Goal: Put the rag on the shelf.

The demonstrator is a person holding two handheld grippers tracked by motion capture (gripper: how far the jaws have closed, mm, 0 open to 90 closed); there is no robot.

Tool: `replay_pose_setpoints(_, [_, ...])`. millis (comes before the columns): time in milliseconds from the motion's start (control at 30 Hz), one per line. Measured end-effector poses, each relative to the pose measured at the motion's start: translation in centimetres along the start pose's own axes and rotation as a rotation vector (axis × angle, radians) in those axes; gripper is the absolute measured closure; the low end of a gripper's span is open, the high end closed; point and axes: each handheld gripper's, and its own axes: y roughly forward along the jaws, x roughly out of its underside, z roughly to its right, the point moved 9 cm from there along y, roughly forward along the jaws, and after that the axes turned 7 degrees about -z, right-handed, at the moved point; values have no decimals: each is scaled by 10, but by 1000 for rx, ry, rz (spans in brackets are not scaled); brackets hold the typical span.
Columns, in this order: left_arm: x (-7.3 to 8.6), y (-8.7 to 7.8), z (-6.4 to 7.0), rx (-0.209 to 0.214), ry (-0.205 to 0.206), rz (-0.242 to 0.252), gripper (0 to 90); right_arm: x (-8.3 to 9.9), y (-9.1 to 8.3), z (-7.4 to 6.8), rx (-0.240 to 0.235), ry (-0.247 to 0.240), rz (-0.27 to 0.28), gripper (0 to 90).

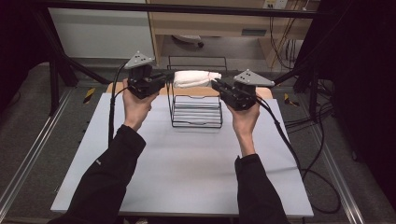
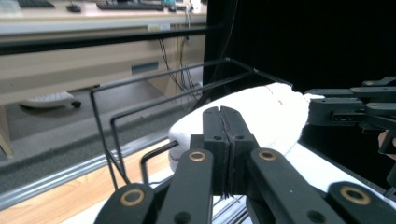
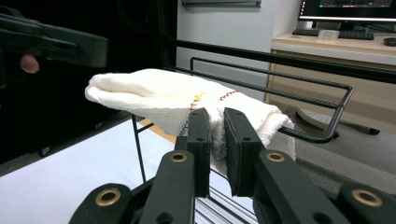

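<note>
A folded white towel [image 1: 196, 78] [image 2: 266, 116] [image 3: 159, 98] lies level across the top rails of a black wire rack [image 1: 196, 125] [image 2: 159, 75] [image 3: 280, 74] at the table's back centre. My right gripper [image 1: 215, 84] [image 3: 215, 116] is shut on the towel's right end, with cloth showing between its pads. My left gripper [image 1: 169, 76] [image 2: 226, 112] is at the towel's left end. Its jaws are pressed together and no cloth shows between them. In the left gripper view the right gripper [image 2: 327, 109] reaches in from the right. The right gripper view has the left gripper [image 3: 70, 44] above the towel's far end.
The rack stands on a white table [image 1: 187, 168] with a wooden strip [image 1: 116, 87] along its back edge. Black frame posts [image 1: 56, 70] rise at both sides. Cables [image 1: 308, 158] trail off the right side. A desk [image 2: 70, 28] stands beyond the table.
</note>
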Motion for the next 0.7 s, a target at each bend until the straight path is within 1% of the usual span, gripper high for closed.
replay_pose_setpoints(67, [2,5,4,25,-6,-14,894,0,0,0,-1,-2,-1,813])
replay_pose_setpoints(200, [10,11,9,43,13,-48,895,1,-1,-1,-1,-14,-6,810])
replay_pose_setpoints(400, [23,17,10,46,19,-74,895,3,-1,-2,-6,-24,-17,796])
replay_pose_setpoints(533, [26,19,10,41,20,-79,895,4,-2,-3,-11,-29,-24,784])
replay_pose_setpoints(633, [27,20,9,40,20,-81,895,3,-4,-3,-22,-36,-29,752])
replay_pose_setpoints(700, [26,21,9,41,21,-77,895,1,-6,-4,-34,-29,-19,725])
